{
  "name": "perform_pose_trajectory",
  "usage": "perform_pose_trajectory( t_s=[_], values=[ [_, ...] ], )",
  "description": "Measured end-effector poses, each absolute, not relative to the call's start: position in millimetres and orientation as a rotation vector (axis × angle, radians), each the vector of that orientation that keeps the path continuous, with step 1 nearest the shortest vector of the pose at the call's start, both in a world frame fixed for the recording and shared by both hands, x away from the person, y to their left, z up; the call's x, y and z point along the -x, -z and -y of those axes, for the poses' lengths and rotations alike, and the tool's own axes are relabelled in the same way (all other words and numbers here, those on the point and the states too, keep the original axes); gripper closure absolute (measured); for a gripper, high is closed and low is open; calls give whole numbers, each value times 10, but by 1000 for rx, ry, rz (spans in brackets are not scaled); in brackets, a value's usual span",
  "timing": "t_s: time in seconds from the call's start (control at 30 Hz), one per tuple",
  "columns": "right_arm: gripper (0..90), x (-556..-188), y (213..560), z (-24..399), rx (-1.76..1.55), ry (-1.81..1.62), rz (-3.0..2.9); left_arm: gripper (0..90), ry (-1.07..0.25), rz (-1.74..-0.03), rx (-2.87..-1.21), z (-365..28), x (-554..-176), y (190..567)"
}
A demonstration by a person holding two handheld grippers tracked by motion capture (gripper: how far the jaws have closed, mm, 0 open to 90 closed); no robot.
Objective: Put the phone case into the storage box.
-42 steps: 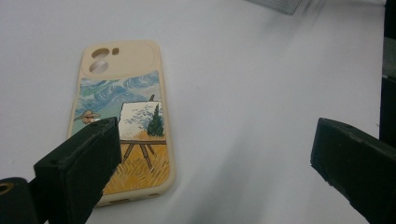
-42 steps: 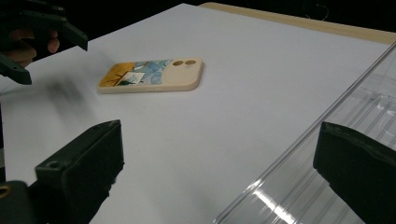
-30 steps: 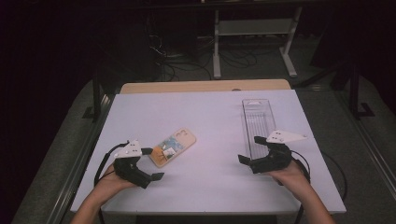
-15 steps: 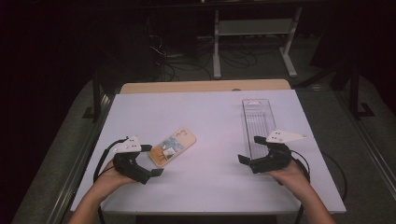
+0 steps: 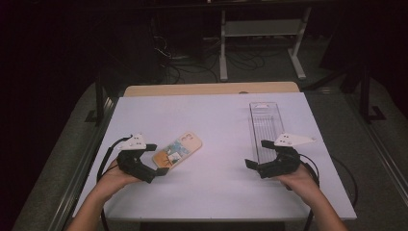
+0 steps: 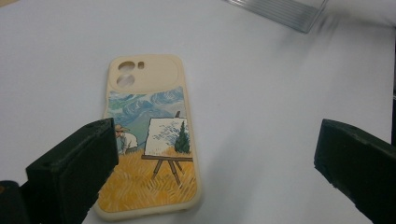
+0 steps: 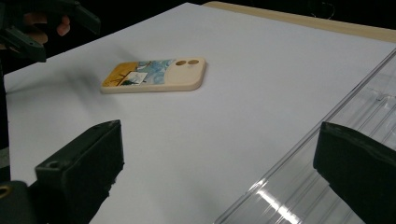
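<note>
- Two hand-held black two-jaw grippers, both wide open, neither holding anything.
- Left gripper [image 5: 156, 160]: jaws spread across the near end of the phone case, one jaw at each side of it. Over the last second it has crept in from the case's left to straddle that end; judged: a grasp is being lined up, closing not yet begun.
- Cream-coloured soft phone case with a painted landscape and easel on its back [image 5: 177, 149]: lies flat on the table, back upward, camera cut-outs at the far end; unmoved since a second ago.
- Right gripper [image 5: 257, 155]: jaws agape at the near end of the tray, position unchanged.
- Long clear ribbed plastic tray [image 5: 265, 120]: lies lengthwise at the table's right, well apart from the case.
- White table top [image 5: 216, 115]: bears both things.
</note>
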State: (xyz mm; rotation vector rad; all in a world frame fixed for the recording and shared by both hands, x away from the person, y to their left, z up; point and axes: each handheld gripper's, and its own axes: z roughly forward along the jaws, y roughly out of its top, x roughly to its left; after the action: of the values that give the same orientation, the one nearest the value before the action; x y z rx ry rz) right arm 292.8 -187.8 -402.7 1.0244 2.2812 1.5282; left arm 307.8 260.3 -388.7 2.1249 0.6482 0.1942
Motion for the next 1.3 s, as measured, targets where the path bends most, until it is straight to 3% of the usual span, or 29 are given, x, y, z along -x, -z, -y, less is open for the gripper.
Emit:
perform_pose_trajectory(
  t_s=[1.3],
  values=[
    [14,-2919,4033,1878,-1022,-1519,-2274,0,-233,-637,-2114,-2454,-3480,3609]
  ],
)
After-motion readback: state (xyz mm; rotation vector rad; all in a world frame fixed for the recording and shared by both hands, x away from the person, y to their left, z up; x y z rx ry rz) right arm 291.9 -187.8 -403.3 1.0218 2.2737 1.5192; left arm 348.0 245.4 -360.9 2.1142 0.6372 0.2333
